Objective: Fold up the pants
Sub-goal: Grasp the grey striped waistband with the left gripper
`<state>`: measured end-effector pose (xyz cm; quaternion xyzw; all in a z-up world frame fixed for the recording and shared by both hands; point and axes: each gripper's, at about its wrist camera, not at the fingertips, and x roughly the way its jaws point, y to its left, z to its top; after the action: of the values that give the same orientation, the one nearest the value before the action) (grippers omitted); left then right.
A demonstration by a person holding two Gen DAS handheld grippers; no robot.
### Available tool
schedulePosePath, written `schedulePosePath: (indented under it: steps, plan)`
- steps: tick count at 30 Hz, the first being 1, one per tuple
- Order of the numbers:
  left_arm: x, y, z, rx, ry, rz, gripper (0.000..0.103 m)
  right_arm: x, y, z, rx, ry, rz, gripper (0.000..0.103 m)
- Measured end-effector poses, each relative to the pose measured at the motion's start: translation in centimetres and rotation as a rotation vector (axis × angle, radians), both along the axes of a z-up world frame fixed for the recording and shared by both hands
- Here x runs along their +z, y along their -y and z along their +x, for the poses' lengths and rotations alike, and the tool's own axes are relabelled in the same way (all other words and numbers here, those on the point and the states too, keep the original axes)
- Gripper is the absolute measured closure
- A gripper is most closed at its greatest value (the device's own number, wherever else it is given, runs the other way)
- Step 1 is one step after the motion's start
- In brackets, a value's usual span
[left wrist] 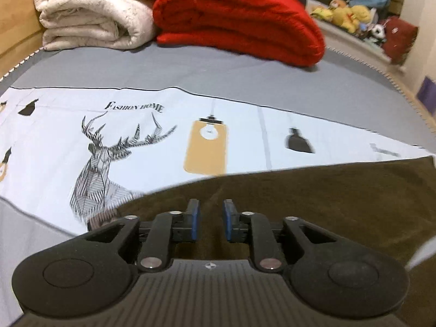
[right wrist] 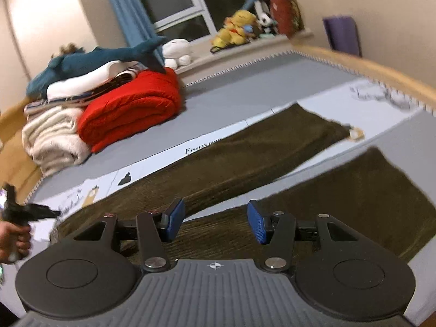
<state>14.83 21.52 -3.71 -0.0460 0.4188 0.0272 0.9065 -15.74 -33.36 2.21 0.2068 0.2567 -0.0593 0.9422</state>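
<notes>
Lying flat on the bed [right wrist: 245, 87], the pants [right wrist: 245, 152] spread both legs; left claw [left wrist: 211, 219] narrow, right claw [right wrist: 216, 222] wide, both empty.

Your right gripper [right wrist: 216, 222] hovers, fingers apart, over the olive pants [right wrist: 245, 152], legs spread flat on the bed [right wrist: 245, 81].

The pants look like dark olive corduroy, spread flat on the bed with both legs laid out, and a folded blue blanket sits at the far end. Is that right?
Nearly. The folded blanket at the far end of the bed is red, not blue; both wrist views show it beside a cream one. The rest holds: the pants are dark olive, flat, both legs laid out.
</notes>
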Motion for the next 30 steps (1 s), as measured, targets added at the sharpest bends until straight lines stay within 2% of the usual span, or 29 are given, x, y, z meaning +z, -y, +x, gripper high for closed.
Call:
schedulePosePath:
  steps: [1,2,3,6,11,13,14,15,16,17,20,22,26,30]
  plan:
    - [-0.6,-0.3,1.2,0.009,-0.012,0.007,0.060,-0.1,0.2,0.2,-0.004,0.000,0.009,0.049]
    - [-1.3,-0.7,2.1,0.014,-0.031,-0.002,0.049,-0.1,0.2,0.4,-0.006,0.002,0.008,0.049]
    - [-1.9,-1.0,3.1,0.018,-0.056,-0.014,0.043,-0.2,0.2,0.6,-0.003,0.002,0.008,0.049]
    - [-3.6,-1.4,5.3,0.009,-0.098,0.016,0.036,-0.5,-0.2,1.5,0.021,-0.014,0.011,0.049]
    - [-5.6,-1.2,7.1,-0.079,-0.143,0.073,0.034,-0.7,-0.6,2.5,0.047,-0.031,-0.002,0.049]
    - [-5.9,-1.1,7.3,-0.120,-0.144,0.085,0.038,-0.8,-0.5,2.6,0.041,-0.034,0.008,0.049]
    - [-5.9,-1.0,7.4,-0.146,-0.147,0.073,0.056,-0.8,-0.4,2.6,0.038,-0.033,0.013,0.049]
    - [-5.7,-0.8,7.4,-0.173,-0.151,0.053,0.079,-0.8,-0.4,2.6,0.036,-0.032,0.017,0.049]
    - [-5.4,-0.4,7.3,-0.193,-0.156,0.068,0.089,-0.7,-0.5,2.7,0.035,-0.032,0.018,0.049]
    - [-5.2,0.2,7.1,-0.219,-0.162,0.117,0.100,-0.7,-0.6,2.8,0.036,-0.032,0.016,0.049]
    - [-4.1,1.4,5.3,-0.284,-0.146,0.178,0.101,-0.8,-0.8,2.9,0.041,-0.037,0.002,0.049]
    - [-2.6,1.6,3.4,-0.288,-0.099,0.176,0.101,-0.8,-1.0,2.9,0.042,-0.041,-0.006,0.049]
    - [1.6,1.9,-2.3,-0.269,0.026,0.114,0.101,-0.7,-1.3,2.6,0.036,-0.044,-0.018,0.049]
    - [4.6,3.3,-10.9,-0.314,0.110,0.054,0.102,-0.5,-1.9,1.7,0.029,-0.039,-0.029,0.049]
